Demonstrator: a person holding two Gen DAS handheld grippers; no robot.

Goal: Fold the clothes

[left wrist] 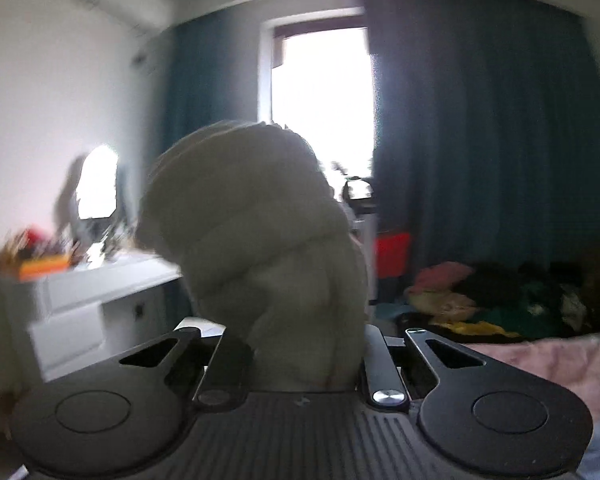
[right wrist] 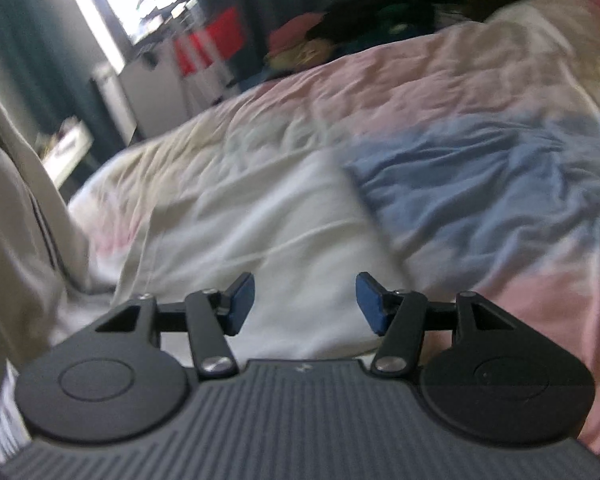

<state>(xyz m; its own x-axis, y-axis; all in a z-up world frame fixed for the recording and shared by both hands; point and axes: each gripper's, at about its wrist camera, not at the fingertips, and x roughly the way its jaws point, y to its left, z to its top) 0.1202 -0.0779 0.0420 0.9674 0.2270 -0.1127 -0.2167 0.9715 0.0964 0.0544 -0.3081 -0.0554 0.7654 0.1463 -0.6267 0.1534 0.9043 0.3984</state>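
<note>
The left gripper [left wrist: 306, 360] is clamped on a bunched cream garment [left wrist: 256, 240], raised before the window [left wrist: 320, 92]. The right gripper [right wrist: 305, 304], jaws apart and empty, hovers over white cloth [right wrist: 260, 232] on the bed [right wrist: 480, 184].

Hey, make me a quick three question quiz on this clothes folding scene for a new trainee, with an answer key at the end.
1. True or false: the left gripper is shut on the cream garment.
2. What lies under the open right gripper? A white cloth; B red box; C mirror.
3. Fill in: the heap of clothes lies on the ____.

Key: 1 true; 2 A; 3 bed.
</note>
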